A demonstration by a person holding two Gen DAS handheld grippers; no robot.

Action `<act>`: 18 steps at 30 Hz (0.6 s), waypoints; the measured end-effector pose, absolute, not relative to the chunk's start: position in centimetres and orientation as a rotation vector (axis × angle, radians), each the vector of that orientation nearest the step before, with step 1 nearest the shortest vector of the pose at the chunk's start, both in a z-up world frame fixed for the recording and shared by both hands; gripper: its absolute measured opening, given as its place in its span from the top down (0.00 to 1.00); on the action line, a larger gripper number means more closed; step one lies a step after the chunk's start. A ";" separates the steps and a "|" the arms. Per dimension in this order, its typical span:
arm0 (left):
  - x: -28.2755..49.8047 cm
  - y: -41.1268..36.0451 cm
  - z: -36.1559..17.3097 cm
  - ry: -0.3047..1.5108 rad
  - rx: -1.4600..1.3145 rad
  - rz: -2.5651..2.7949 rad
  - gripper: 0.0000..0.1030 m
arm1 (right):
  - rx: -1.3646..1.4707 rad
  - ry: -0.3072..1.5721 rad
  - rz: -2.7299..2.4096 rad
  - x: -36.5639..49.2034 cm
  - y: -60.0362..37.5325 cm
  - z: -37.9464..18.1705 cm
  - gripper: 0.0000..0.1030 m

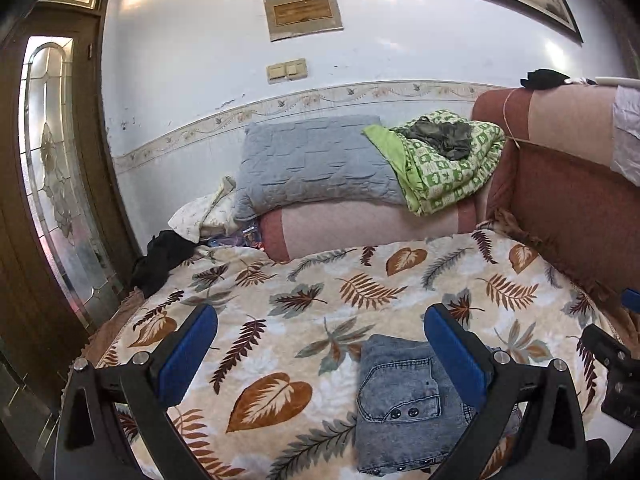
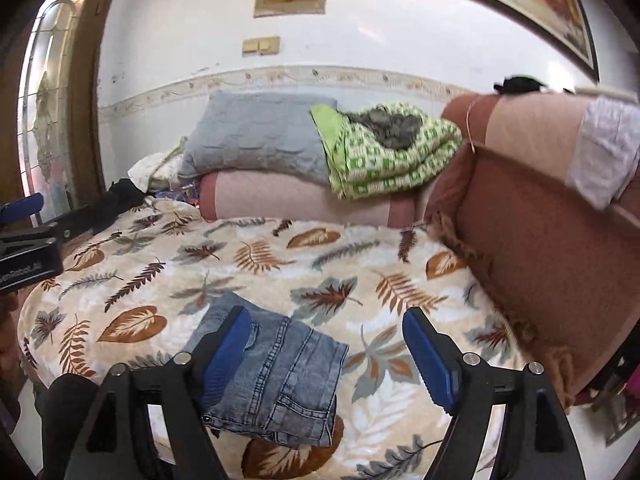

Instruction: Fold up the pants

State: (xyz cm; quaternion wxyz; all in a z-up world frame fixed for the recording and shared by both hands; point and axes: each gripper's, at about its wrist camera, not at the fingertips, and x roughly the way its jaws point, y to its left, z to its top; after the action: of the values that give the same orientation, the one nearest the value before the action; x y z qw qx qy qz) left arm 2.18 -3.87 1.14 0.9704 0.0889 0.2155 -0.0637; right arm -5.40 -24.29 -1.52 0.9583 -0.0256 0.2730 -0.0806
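Observation:
The blue denim pants (image 1: 404,404) lie folded into a small flat stack on the leaf-print blanket (image 1: 280,320), near its front edge. My left gripper (image 1: 320,324) is open and empty, above the blanket, with the stack under its right finger (image 1: 456,356). In the right wrist view the pants (image 2: 276,376) lie under the left finger (image 2: 228,344) of my right gripper (image 2: 326,328), which is open and empty. The left gripper's body (image 2: 28,236) shows at that view's left edge.
A grey pillow (image 1: 316,164) and a green patterned quilt (image 1: 444,160) rest on a pink bolster at the back. The sofa backrest (image 1: 580,200) rises on the right. A black cloth (image 1: 164,256) lies at the far left corner by a wooden door (image 1: 52,184).

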 end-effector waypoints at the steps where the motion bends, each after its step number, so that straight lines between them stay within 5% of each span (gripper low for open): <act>1: 2.0 -3.7 1.3 0.435 0.180 -0.119 0.00 | -0.053 0.550 -0.159 -5.6 -24.0 -1.3 0.20; 18: 0.6 -2.4 2.5 0.398 0.171 -0.079 0.00 | -0.004 0.543 -0.152 -6.5 -22.9 -0.8 0.20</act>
State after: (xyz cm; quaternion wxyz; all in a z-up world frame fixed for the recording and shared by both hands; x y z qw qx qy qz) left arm 0.63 -2.38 2.46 0.9759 0.0849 0.1974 -0.0393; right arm -6.49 -22.86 -0.80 0.9606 -0.0018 0.2677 -0.0750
